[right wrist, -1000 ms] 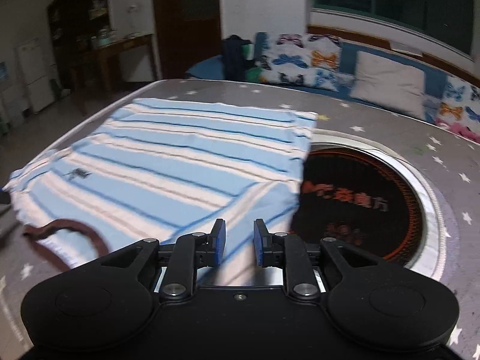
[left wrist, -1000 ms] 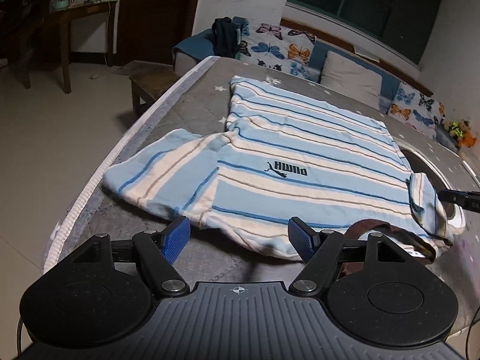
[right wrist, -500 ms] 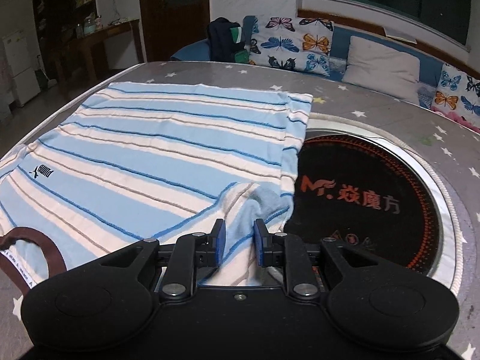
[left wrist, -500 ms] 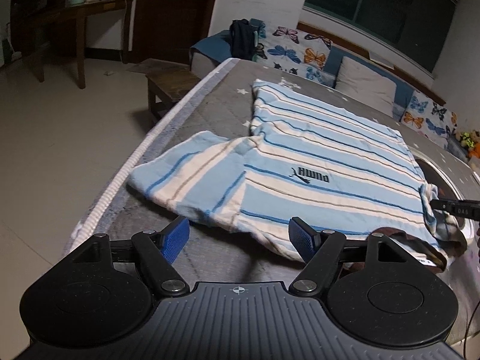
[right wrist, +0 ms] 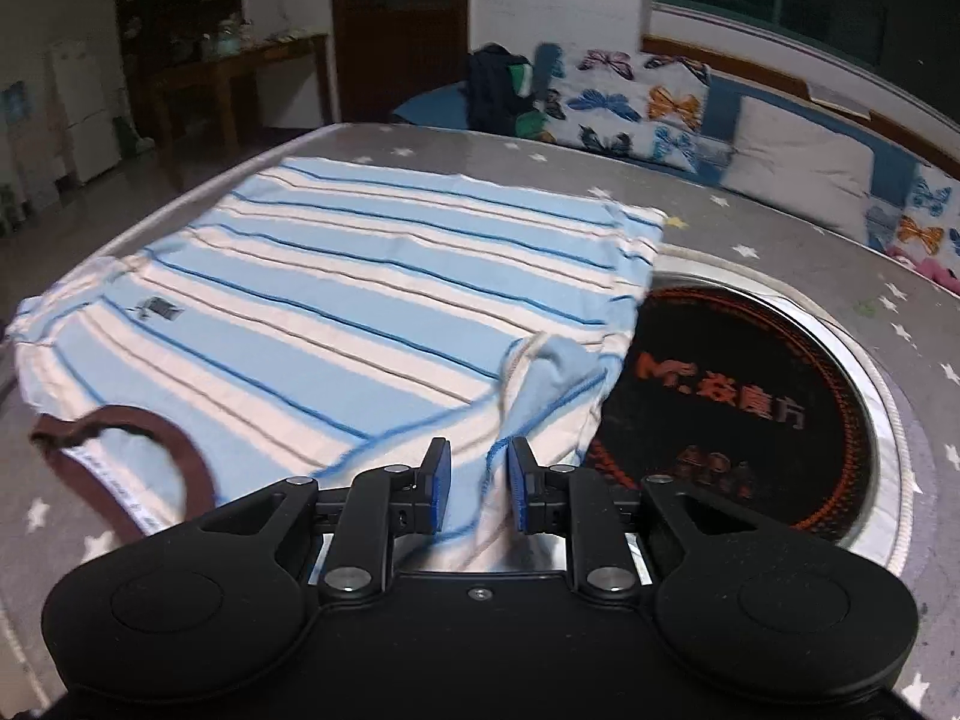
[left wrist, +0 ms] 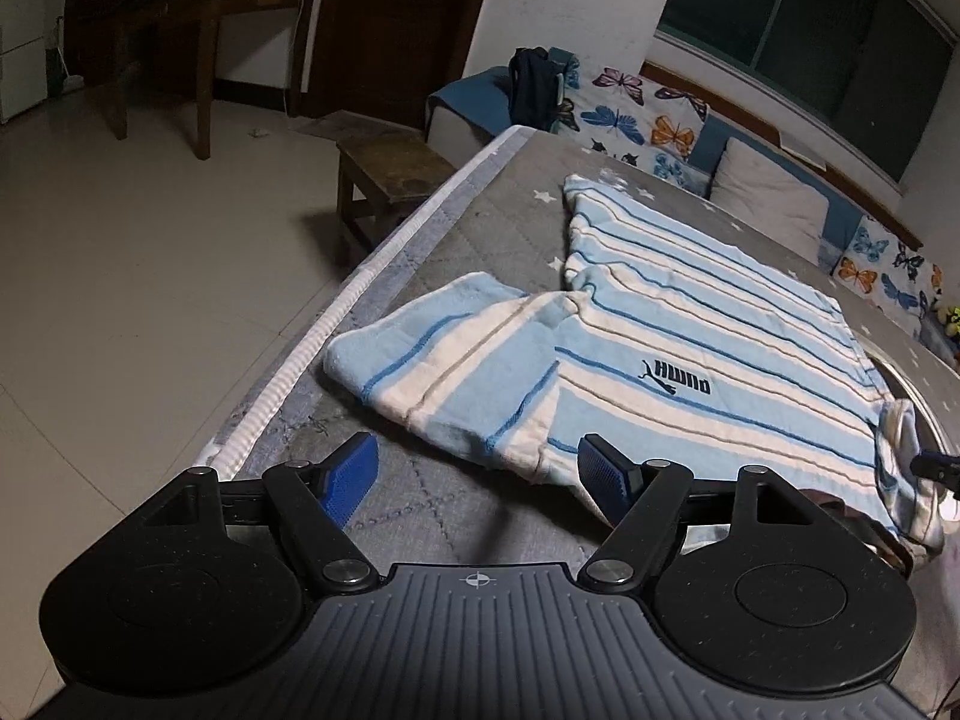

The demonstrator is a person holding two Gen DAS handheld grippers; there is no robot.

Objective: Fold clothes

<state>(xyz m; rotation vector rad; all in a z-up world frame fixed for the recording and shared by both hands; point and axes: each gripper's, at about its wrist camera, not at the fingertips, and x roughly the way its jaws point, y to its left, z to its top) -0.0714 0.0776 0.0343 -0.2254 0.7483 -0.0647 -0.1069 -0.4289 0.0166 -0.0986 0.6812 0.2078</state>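
A light-blue and white striped T-shirt (left wrist: 690,324) with a black logo lies flat on the grey star-patterned table cover (left wrist: 480,228). Its left sleeve (left wrist: 432,360) is spread out toward the table edge. My left gripper (left wrist: 480,471) is open just short of that sleeve, with only table cover between its blue pads. My right gripper (right wrist: 479,483) is shut on the shirt's right sleeve (right wrist: 552,384), which is lifted and bunched over the shirt (right wrist: 336,300). The brown collar (right wrist: 180,450) lies to its left. The right gripper's tip (left wrist: 933,468) shows at the far right of the left wrist view.
A round black hotplate with a metal rim (right wrist: 750,408) is set into the table right of the shirt. A wooden stool (left wrist: 390,168) stands by the table's left edge, with tiled floor beyond. A sofa with butterfly cushions (right wrist: 630,102) runs along the back.
The right gripper has pulled the held sleeve up and in over the shirt. The left gripper has shifted left toward the spread sleeve and stays open.
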